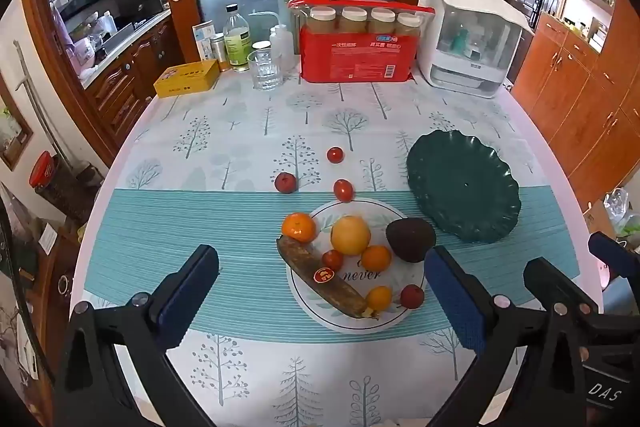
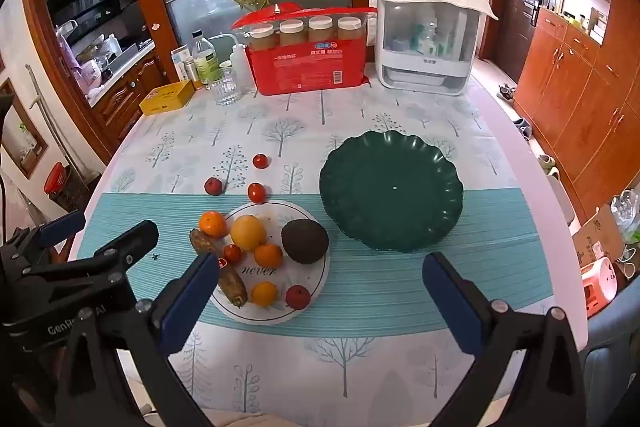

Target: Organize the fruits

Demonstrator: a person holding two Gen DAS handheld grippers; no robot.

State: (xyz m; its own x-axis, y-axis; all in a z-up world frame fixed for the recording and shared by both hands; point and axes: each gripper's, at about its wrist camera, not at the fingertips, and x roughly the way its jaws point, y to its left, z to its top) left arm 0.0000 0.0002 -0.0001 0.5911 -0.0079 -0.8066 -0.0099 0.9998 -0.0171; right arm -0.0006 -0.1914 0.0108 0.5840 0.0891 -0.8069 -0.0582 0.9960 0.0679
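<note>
Both claws hang released over the table's near edge, left gripper (image 1: 320,287) and right gripper (image 2: 320,291) empty; fruit crowds the white plate (image 1: 384,319), so I'd take the avocado (image 1: 410,239) first, squarely, toward the green dish (image 2: 432,223) beside it

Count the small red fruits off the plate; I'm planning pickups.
3, on the cloth beyond the white plate: far one, left one, nearest the rim. None seem hidden.

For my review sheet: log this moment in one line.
left gripper: open, empty | right gripper: open, empty | white plate: fruit piled | green plate: empty
</note>
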